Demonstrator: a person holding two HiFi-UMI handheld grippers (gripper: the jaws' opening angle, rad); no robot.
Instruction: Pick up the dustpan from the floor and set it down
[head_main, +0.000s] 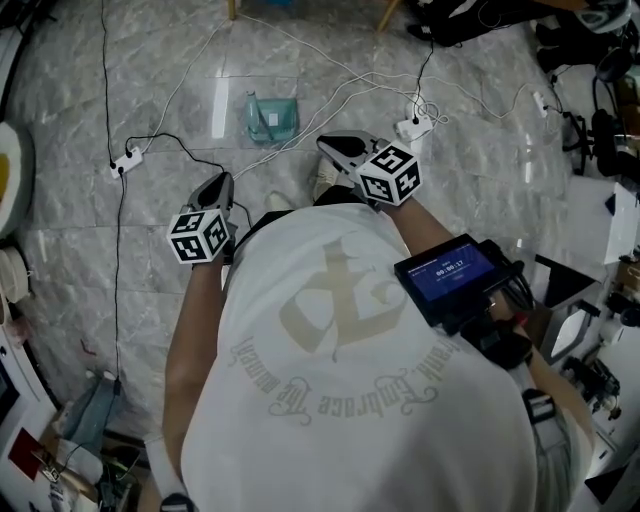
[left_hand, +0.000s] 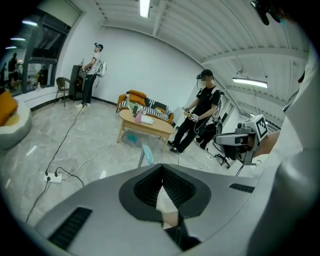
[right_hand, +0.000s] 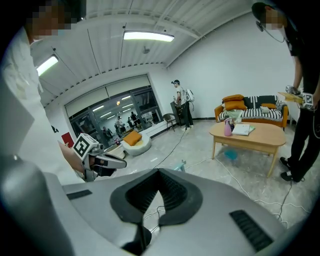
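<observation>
1. The left tongs (left_hand: 161, 166): jaws pressed fully together, tips meeting, nothing between them. In the head view they sit at about 10 o'clock from the wearer's white T-shirt (head_main: 350, 380), held out low over the floor.
2. The right tongs (right_hand: 159, 171): jaws also closed tip to tip and empty. In the head view they are at about 1 o'clock from the T-shirt, a little farther forward than the left pair.
3. The dustpan (head_main: 272, 118): teal, on the marble floor (head_main: 500, 180), straight ahead at 12 o'clock. It lies beyond both tongs, between the lines they point along, and neither touches it. In the left gripper view it shows edge-on just past the jaw tips. In the right gripper view only a teal sliver clears the tips.
4. White cables (head_main: 330, 80) run over the floor around the dustpan. One power strip (head_main: 126, 160) lies at about 9 o'clock from the dustpan, and a second strip (head_main: 413, 127) at 3 o'clock.
5. A low wooden bench (right_hand: 247, 135) stands beyond the dustpan, carrying a pink bottle (right_hand: 228, 127) and some papers. Something teal lies under it, and I cannot tell what it is.
6. An orange and striped sofa (right_hand: 252, 107) stands behind the bench.
7. A person in black (left_hand: 200, 117) stands at the bench's end. Another person (left_hand: 92, 75) is by the far wall.
8. A small lit screen (head_main: 455, 272) is at the wearer's chest, at 3 o'clock in the head view.
</observation>
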